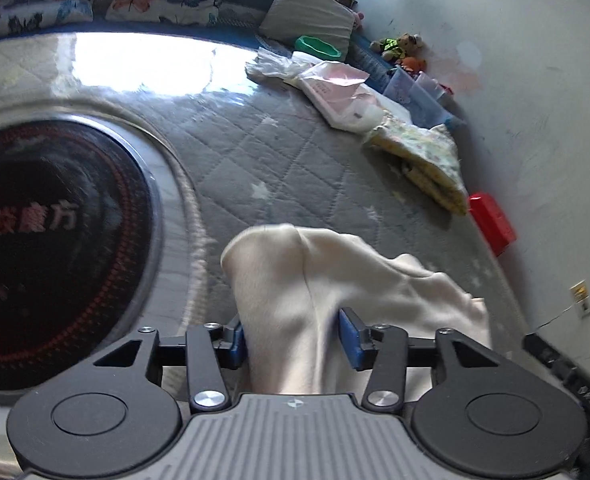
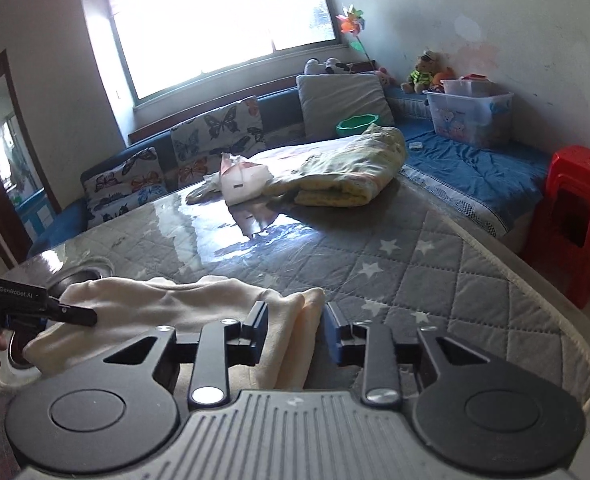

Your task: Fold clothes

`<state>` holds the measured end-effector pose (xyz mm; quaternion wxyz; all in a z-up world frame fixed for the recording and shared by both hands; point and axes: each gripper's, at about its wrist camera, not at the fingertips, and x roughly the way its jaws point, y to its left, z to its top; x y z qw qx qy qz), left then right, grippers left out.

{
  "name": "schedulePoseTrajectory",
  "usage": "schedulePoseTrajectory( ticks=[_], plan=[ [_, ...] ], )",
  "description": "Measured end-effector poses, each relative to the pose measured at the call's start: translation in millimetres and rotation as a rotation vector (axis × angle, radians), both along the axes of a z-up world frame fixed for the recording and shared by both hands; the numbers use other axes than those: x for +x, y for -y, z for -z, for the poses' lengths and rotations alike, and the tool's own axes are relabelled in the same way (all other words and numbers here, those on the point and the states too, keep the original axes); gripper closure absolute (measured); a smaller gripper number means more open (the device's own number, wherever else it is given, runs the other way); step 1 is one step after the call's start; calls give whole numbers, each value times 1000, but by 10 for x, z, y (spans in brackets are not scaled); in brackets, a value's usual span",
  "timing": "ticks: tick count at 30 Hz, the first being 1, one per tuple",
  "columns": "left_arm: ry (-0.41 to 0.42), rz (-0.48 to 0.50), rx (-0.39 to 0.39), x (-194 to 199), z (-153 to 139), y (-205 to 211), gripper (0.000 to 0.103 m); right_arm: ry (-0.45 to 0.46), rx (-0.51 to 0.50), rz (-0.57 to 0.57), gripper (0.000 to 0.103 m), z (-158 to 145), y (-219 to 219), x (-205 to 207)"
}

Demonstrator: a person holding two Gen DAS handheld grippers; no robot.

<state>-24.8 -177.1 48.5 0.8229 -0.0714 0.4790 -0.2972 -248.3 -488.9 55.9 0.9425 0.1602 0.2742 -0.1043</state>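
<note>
Currently: cream garment [image 2: 167,304] laid on quilted table [image 2: 435,280]; your left gripper [image 1: 291,336] and right gripper [image 2: 295,330] both spread, cloth loose between the jaws. Step: releasing a fold. Next, withdraw cleanly, then regrip for another fold.

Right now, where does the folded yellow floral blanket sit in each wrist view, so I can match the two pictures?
Left wrist: the yellow floral blanket lies right of centre on the grey star-quilted table cover, near the wall.
Right wrist: it lies above centre, at the table's far side, before the blue sofa.
Shared landmark: the green bowl beside the grey cushion.
</note>
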Motion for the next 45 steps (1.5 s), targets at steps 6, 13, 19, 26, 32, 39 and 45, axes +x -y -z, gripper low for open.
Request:
schedulePoseTrajectory(
  ticks=[6, 13, 19, 26, 32, 39, 45],
  plan=[
    [94, -30, 63, 4, -100, -17, 49, -14, -33, -50, 65, -4, -128, 113],
    [183, 13, 64, -8, -246, 230, 55, -5, -44, -99, 62, -21, -255, 389],
    [188, 46, 63, 66, -234, 432, 59, -15, -39, -151, 62, 37, -395, 763],
    [154, -21, 133, 222, -34, 185, 55, -40, -55, -194, 62, 162, -525, 1043],
    [133, -64, 140, 301, 7, 2, 53, -84, -40, -183, 62, 315, -518, 1186],
    [193, 20, 60, 237, -216, 158, 54, -49, -70, -199, 59, 209, -597, 1213],
    [203, 90, 122, 325, -36, 535, 55, -75, -112, -215, 53, 299, -711, 1394]
  ],
)
